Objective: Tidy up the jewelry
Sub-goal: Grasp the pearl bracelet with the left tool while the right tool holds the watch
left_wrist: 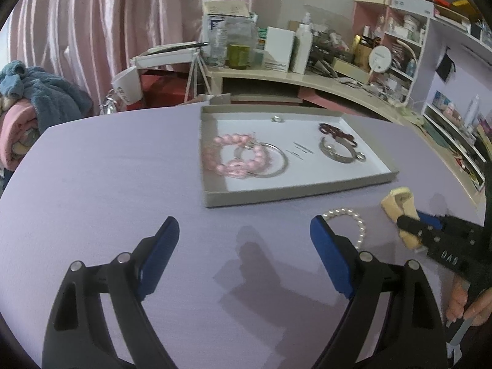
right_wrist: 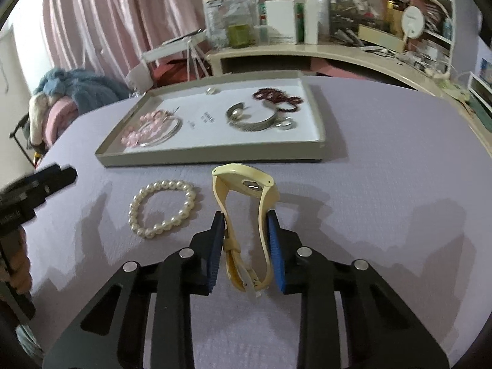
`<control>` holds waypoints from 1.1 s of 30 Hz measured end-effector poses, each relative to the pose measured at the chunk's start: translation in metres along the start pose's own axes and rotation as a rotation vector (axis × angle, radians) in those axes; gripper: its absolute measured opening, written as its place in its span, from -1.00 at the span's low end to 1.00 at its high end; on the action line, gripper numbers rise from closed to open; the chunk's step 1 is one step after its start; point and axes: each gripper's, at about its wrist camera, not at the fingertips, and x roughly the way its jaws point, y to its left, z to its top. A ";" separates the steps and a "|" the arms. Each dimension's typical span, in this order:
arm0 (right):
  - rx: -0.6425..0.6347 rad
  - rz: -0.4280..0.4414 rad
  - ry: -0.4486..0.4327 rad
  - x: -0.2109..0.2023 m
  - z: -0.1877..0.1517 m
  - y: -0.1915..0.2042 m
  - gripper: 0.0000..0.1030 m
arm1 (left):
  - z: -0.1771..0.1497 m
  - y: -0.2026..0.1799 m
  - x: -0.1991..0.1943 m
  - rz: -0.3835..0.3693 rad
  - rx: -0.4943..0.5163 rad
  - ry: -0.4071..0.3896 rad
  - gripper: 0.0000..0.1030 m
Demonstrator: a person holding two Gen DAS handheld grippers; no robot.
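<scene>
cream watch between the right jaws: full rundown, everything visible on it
The cream watch has a glossy, plastic-looking strap and an oblong case whose back, with a small metal disc, faces the camera. The strap is fastened into a loop with a buckle near the camera. It stands on edge on the lilac tablecloth, case toward the tray but short of it, beside and apart from the pearl bracelet. The right gripper has its blue pads against both strap sides.

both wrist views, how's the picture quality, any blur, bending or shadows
Left wrist view: fisheye bends the table edge, dark corners, tray fairly sharp. Right wrist view: same bending, left gripper blurred at the edge, soft shadows beside the cream watch and pearl bracelet.
</scene>
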 end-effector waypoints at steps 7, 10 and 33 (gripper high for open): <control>0.036 0.000 -0.041 -0.016 0.004 -0.015 -0.45 | -0.004 -0.034 0.018 -0.042 0.044 0.038 0.68; 0.031 -0.002 -0.044 -0.018 0.005 -0.015 -0.45 | -0.005 -0.046 0.027 -0.040 0.061 0.054 0.64; -0.059 -0.104 -0.082 -0.026 -0.001 -0.007 -0.44 | -0.010 -0.075 0.060 -0.004 0.113 0.131 -0.81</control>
